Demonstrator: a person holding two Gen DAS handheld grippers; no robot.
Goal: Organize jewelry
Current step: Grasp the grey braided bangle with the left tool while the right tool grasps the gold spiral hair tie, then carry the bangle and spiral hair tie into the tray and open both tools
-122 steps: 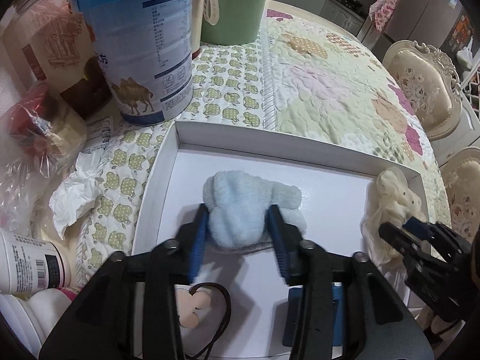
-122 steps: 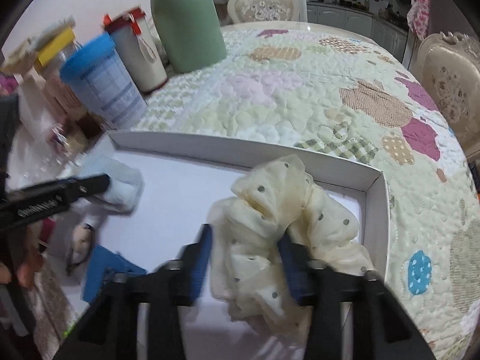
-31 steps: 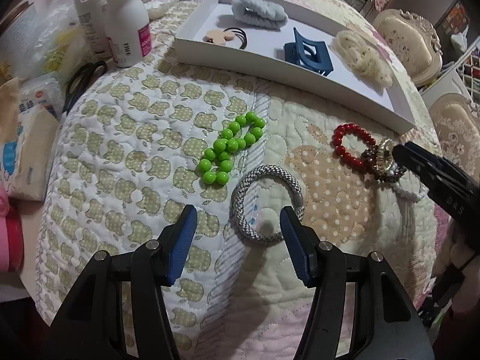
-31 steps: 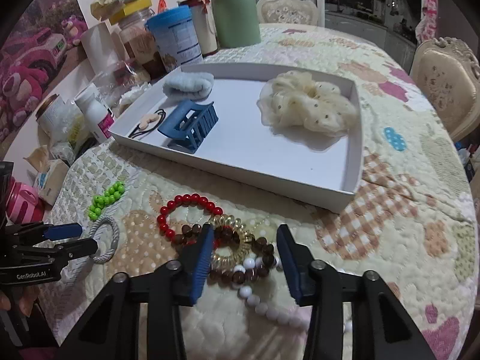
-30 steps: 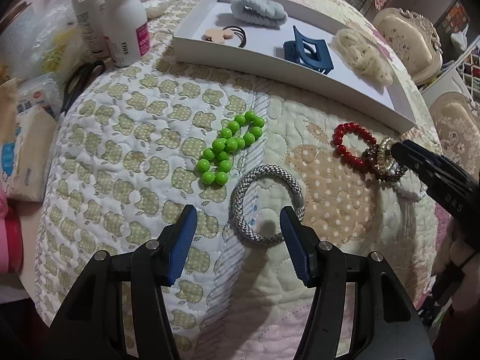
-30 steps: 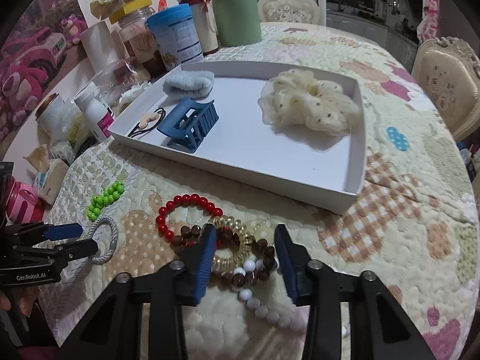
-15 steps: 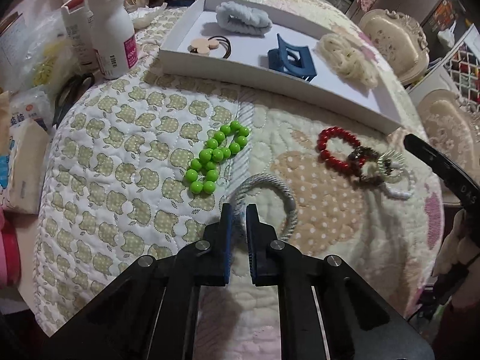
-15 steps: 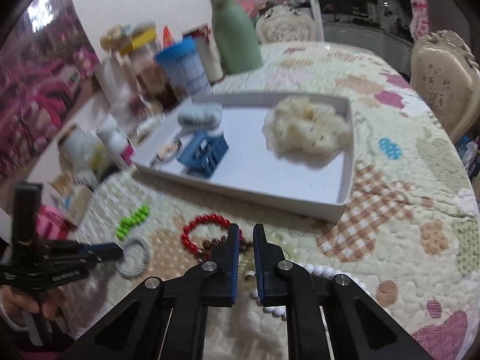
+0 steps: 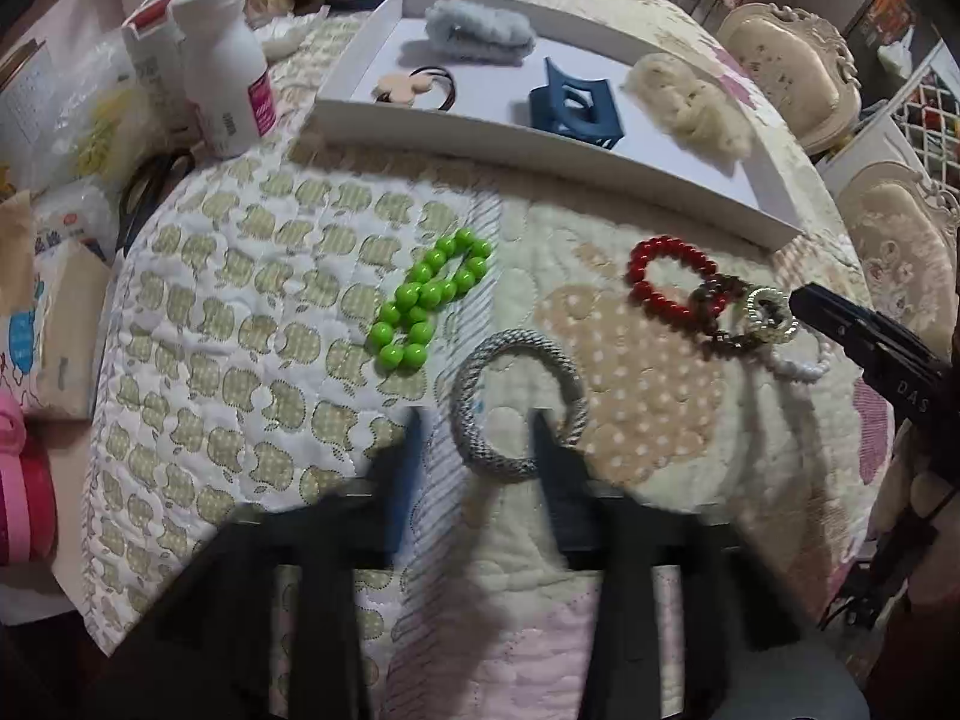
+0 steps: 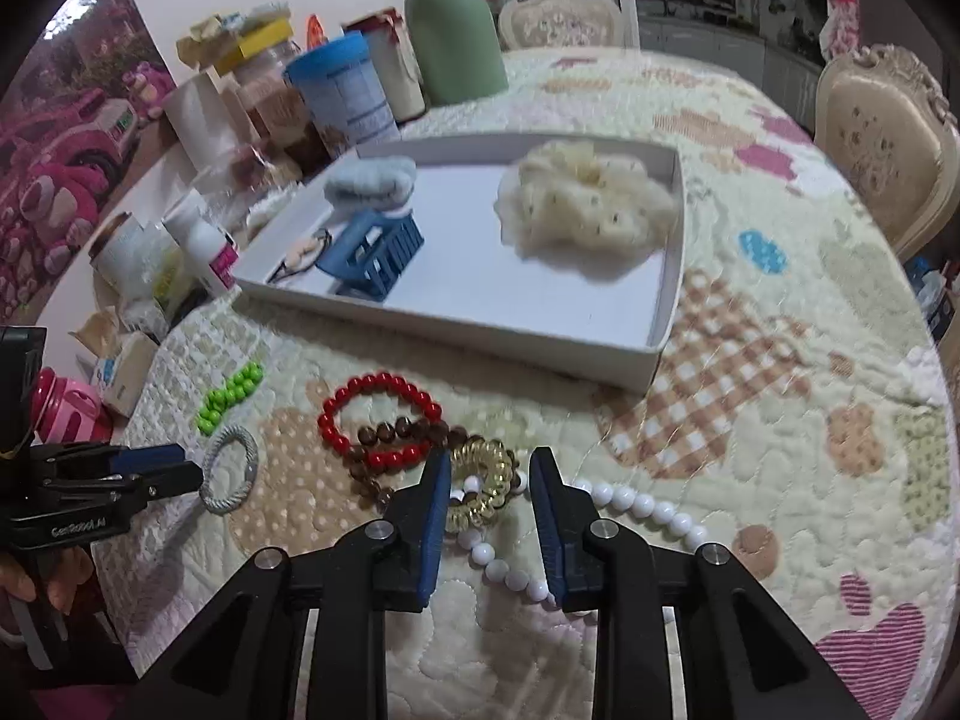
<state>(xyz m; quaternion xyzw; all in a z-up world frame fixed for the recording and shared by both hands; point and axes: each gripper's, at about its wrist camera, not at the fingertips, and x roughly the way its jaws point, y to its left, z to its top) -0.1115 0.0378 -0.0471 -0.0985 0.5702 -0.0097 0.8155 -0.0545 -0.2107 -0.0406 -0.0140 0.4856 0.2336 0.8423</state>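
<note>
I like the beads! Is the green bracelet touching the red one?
Apart. The left wrist view shows bare quilt between the green bracelet and red bracelet.

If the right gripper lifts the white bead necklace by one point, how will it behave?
The white bead necklace is probably floppy: it lies in a loose curve on the quilt. Lifted, it would likely hang and swing. It runs under the gold spiral hair tie between the right gripper fingers, so it may drag that along.
</note>
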